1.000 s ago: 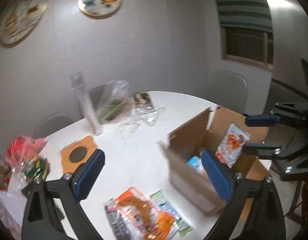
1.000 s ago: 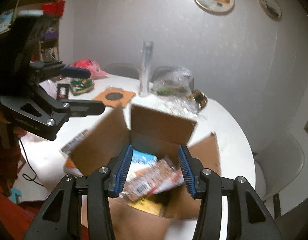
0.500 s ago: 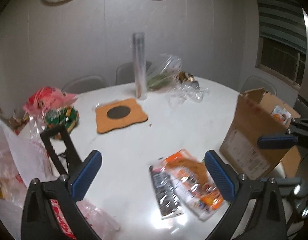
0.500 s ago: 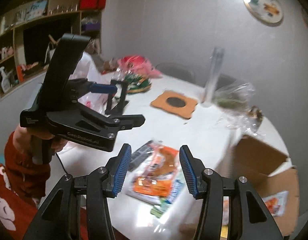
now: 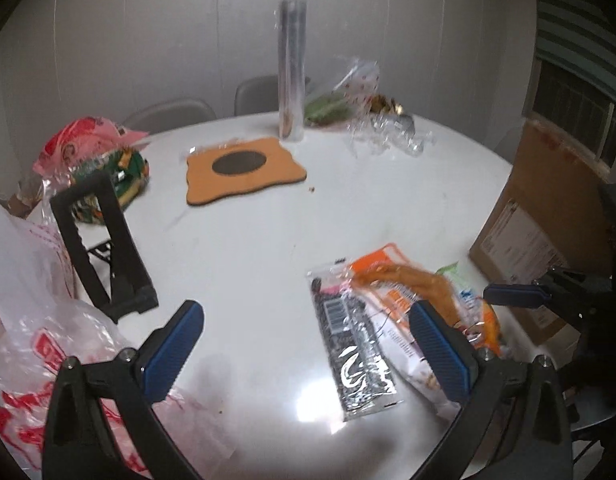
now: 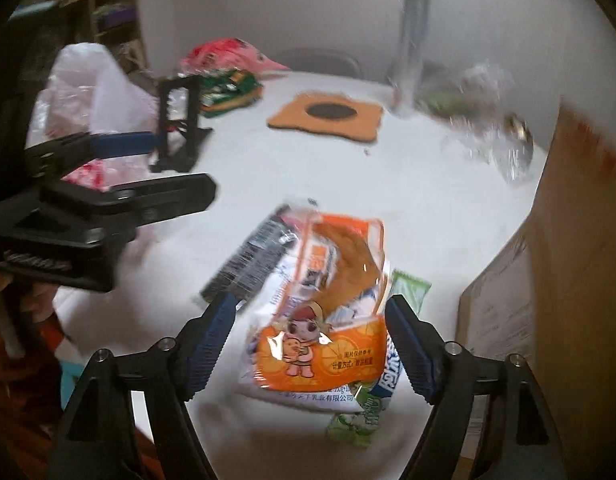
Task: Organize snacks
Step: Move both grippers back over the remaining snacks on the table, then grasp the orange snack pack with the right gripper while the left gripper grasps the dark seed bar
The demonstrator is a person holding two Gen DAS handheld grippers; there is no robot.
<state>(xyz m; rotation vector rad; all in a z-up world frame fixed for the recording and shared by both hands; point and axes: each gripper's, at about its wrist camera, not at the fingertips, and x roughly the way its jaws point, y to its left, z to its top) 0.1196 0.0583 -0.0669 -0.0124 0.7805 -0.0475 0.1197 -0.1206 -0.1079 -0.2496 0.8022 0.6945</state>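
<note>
An orange snack packet lies on the white table on a small pile with a black-and-silver packet and a green packet. The orange packet also shows in the left wrist view. My right gripper is open, just above the orange packet, its jaws either side of it. My left gripper is open and empty, left of the pile. The cardboard box stands at the right table edge.
A black stand and white plastic bags sit on the left. An orange mat, a clear tube, crumpled plastic and a red-and-green snack bag lie at the back.
My right gripper has swung from over the box to the snack pile and come down over the orange packet. My left gripper has turned left and lowered toward the table.
</note>
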